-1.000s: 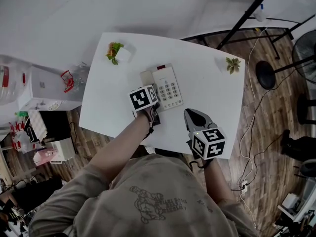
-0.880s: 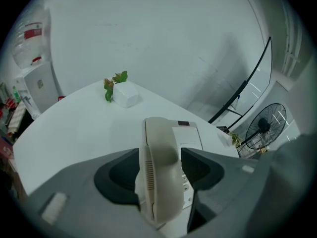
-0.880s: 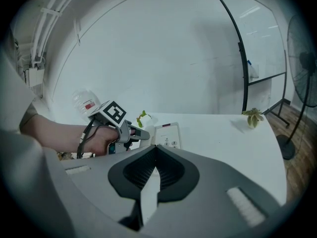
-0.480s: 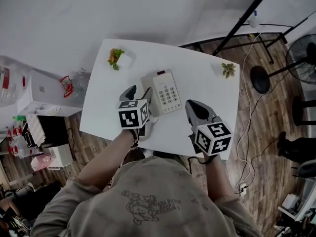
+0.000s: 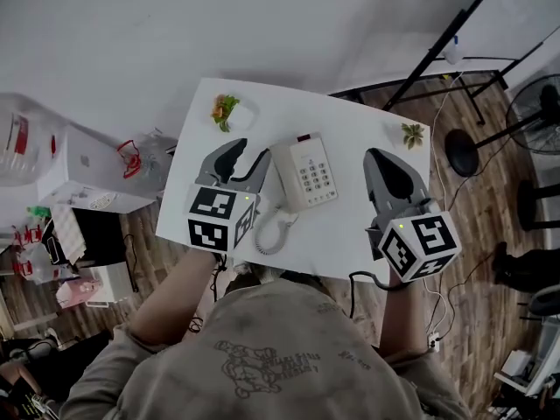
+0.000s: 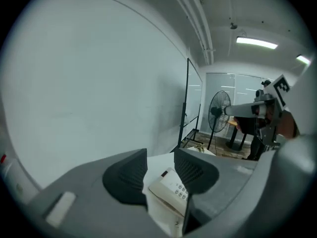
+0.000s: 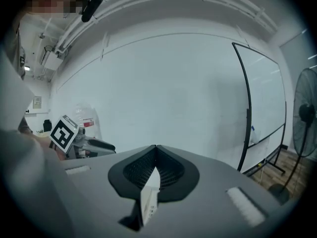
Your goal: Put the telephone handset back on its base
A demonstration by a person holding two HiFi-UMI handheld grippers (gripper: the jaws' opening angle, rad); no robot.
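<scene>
Both lifted off the counter (image 5: 354, 226) within the last second, the left claw (image 5: 247, 157) is held apart and empty, the right claw (image 5: 381, 157) pressed together on nothing; the handset (image 5: 281, 171) is seen seated on its base (image 5: 313, 175), so replacement is judged done.

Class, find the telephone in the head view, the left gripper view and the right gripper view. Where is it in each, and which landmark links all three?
Head view: the telephone lies near the middle of the white table.
Left gripper view: low centre, seen beyond the open jaws.
Right gripper view: not clearly in it; only a white sliver shows beneath the shut jaws.
Shared landmark: the floor fan, at mid-right and at the right edge.
</scene>
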